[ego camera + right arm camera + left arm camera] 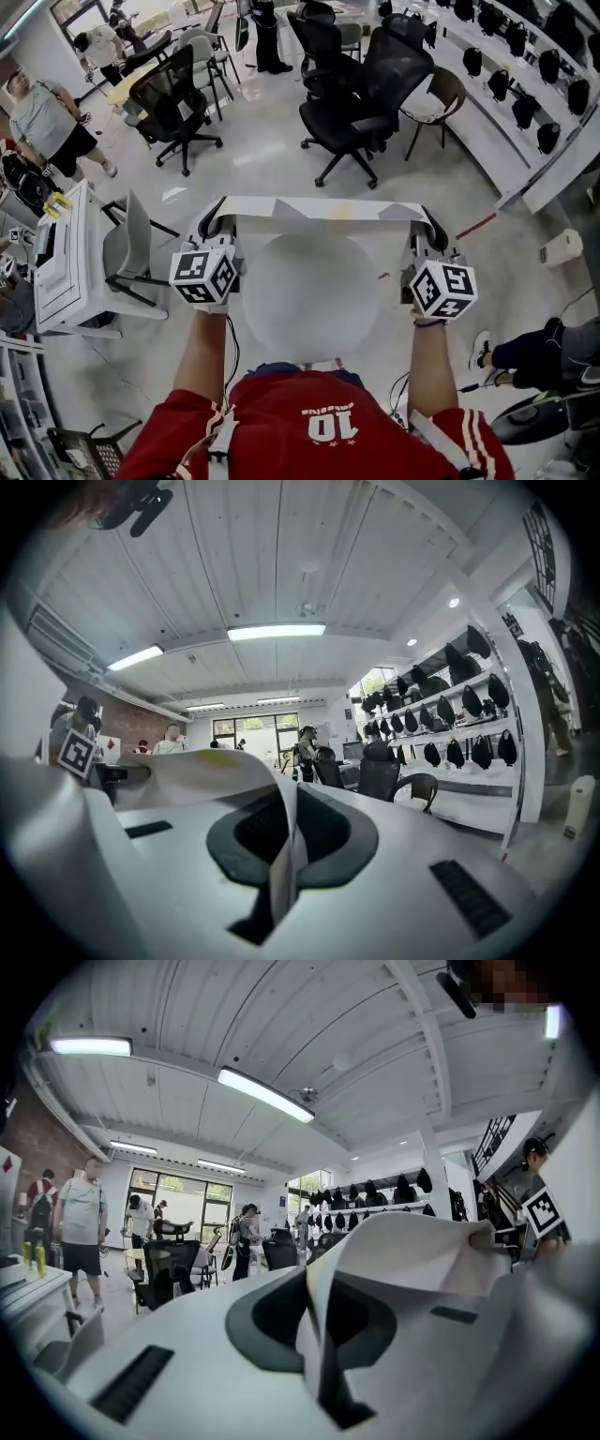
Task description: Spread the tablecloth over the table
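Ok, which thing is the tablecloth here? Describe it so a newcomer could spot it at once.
Find the round white table in front of the person. Above its far edge in the head view, the tablecloth stretches as a straight white band between the left gripper and the right gripper, each shut on one end. It alone is held in the air, not resting on anything.

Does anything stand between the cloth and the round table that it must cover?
Nothing visible does. The tablecloth is stretched between the left tongs and the right tongs, both shut on its edge. In the head view it is at the far side of the round table, and nothing shows on the table's top.
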Motion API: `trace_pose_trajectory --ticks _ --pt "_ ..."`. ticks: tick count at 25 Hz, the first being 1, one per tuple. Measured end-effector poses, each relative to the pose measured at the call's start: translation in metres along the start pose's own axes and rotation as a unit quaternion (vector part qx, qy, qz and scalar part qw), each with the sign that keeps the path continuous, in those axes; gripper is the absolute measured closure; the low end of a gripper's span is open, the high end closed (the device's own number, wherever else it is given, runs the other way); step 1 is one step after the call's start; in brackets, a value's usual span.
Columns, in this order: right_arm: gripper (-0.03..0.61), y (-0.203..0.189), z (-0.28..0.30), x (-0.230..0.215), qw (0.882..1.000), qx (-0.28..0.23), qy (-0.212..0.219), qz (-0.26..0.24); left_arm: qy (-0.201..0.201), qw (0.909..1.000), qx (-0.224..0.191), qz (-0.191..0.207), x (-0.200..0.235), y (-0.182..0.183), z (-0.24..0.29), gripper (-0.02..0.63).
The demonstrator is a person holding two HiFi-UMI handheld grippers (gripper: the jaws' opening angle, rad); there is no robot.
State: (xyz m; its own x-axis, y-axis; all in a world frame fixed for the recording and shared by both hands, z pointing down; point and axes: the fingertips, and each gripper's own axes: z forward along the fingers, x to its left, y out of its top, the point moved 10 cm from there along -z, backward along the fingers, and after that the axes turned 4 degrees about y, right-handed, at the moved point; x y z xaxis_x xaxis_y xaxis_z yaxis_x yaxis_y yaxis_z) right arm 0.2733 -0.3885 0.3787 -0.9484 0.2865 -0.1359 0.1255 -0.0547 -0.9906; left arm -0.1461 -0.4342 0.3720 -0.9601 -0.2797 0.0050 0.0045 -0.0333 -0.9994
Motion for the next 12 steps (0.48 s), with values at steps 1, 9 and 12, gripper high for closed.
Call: trace_pose_trajectory --ticks 1,9,12 --pt "0.563 -0.001 -0.004 0.001 1.0 0.001 0.003 0.001 0.004 1.0 0.001 -0.005 -0.002 -0.002 -0.005 0.605" --pt "0.563 -0.015 -0.028 0.014 1.0 0.01 0.013 0.011 0.012 0.9998 0.008 -0.011 -0.003 -0.018 -0.039 0.605" --pt "0.563 -0.019 -0.04 0.018 1.0 0.012 0.009 0.012 0.007 0.9999 0.005 -0.014 -0.005 -0.022 -0.049 0.604"
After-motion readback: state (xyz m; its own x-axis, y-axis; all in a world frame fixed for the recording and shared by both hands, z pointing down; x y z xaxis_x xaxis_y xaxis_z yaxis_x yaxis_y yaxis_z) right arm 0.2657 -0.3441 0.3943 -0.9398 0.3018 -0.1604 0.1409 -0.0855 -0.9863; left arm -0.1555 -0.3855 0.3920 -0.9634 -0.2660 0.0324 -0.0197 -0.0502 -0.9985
